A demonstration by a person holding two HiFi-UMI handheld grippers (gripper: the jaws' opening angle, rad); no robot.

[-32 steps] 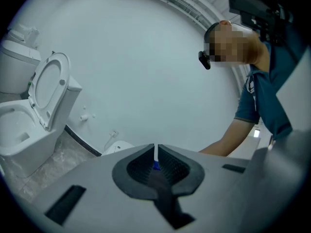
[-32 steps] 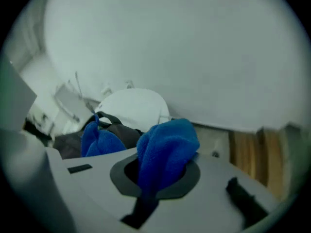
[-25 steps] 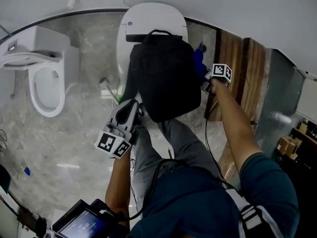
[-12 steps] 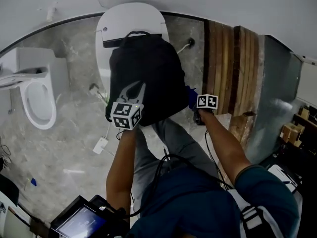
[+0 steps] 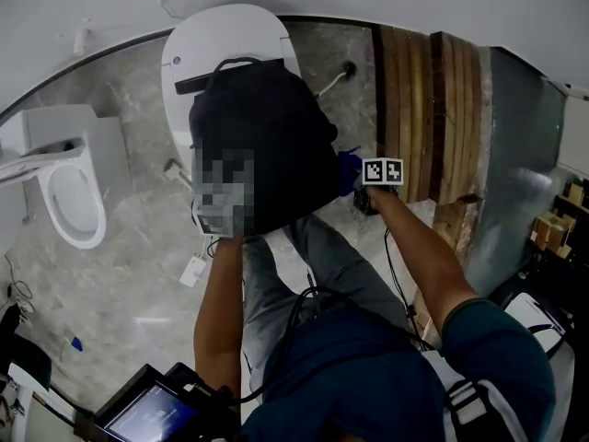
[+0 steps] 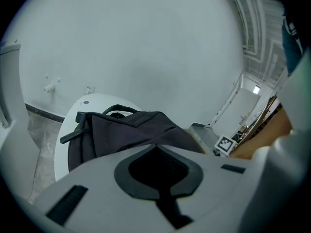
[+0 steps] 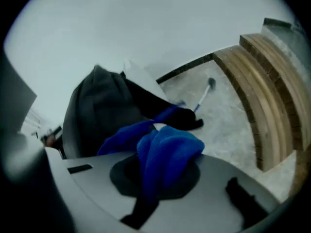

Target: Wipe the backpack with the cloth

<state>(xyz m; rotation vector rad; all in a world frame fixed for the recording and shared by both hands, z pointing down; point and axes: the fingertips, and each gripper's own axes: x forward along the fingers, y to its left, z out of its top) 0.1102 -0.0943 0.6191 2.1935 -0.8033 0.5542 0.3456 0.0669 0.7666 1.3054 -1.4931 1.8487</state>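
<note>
So it's a bathroom with a grey marble floor (image 5: 120,247) and a wooden slat panel (image 5: 414,109) over on the right. A white toilet with its lid (image 5: 198,40) down sits against the wall, and the black backpack (image 5: 262,145) is sitting on top of that lid, carry handle pointing at the wall. A second toilet (image 5: 69,191), open, is off to the left.

The left gripper (image 6: 160,169) is down at the near left edge of the bag. Its jaws look closed with nothing between them, and a mosaic patch covers it from overhead.

The right gripper (image 5: 363,184) is at the bag's right side, clamped on a bunched-up blue cloth (image 7: 167,152) that's touching the backpack.

The only print I can make out is the black-and-white squares on the marker cube (image 5: 382,170). There's a small mark on the toilet lid that's too tiny to read.

Also lying around are a thin hose (image 5: 333,77) on the floor by the slats and a small white box (image 5: 192,271) near the person's knee.
</note>
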